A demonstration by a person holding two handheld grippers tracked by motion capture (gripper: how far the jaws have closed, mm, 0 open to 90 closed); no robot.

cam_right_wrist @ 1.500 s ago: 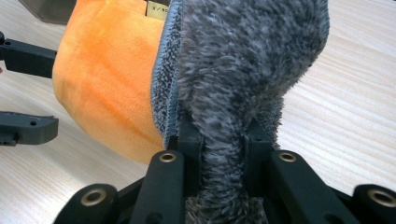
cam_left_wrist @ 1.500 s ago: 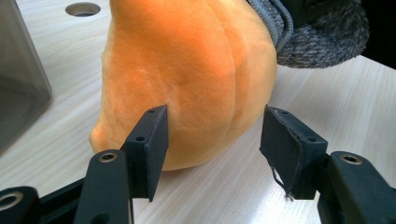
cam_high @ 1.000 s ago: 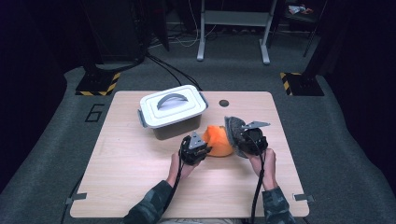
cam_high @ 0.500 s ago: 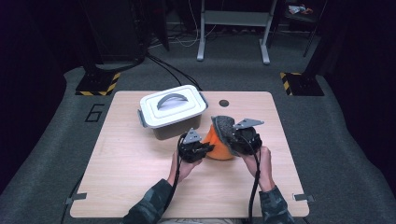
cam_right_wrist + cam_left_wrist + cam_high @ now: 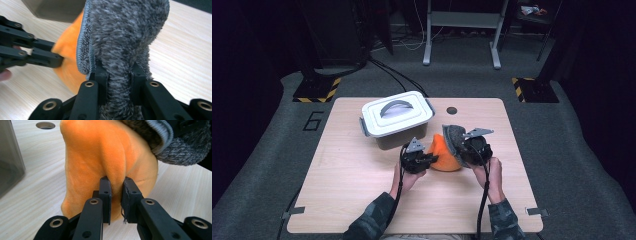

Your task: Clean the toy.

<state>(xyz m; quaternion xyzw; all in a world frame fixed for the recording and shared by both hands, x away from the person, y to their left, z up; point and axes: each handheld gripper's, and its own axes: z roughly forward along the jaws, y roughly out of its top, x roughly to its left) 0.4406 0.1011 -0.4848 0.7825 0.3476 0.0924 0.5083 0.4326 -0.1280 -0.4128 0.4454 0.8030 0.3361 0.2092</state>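
An orange plush cloth (image 5: 443, 156) (image 5: 105, 157) (image 5: 66, 53) stands bunched near the middle of the table. My left gripper (image 5: 428, 159) (image 5: 116, 200) is shut on a fold at its left side. A grey fuzzy cloth with a ribbed hem (image 5: 454, 137) (image 5: 125, 37) (image 5: 175, 142) is draped over the orange one's right side, and my right gripper (image 5: 464, 150) (image 5: 119, 75) is shut on it. In the right gripper view the left gripper (image 5: 58, 61) reaches in from the left and touches the orange cloth.
A white lidded box with a grey handle (image 5: 396, 117) stands just behind and left of the cloths; its wall (image 5: 10, 162) is close to the left gripper. A round hole (image 5: 451, 110) is in the tabletop (image 5: 362, 185) at the back. Dark floor surrounds the table.
Both grippers have shifted slightly left and toward the person with the cloths. The grey cloth stands higher over the orange one.
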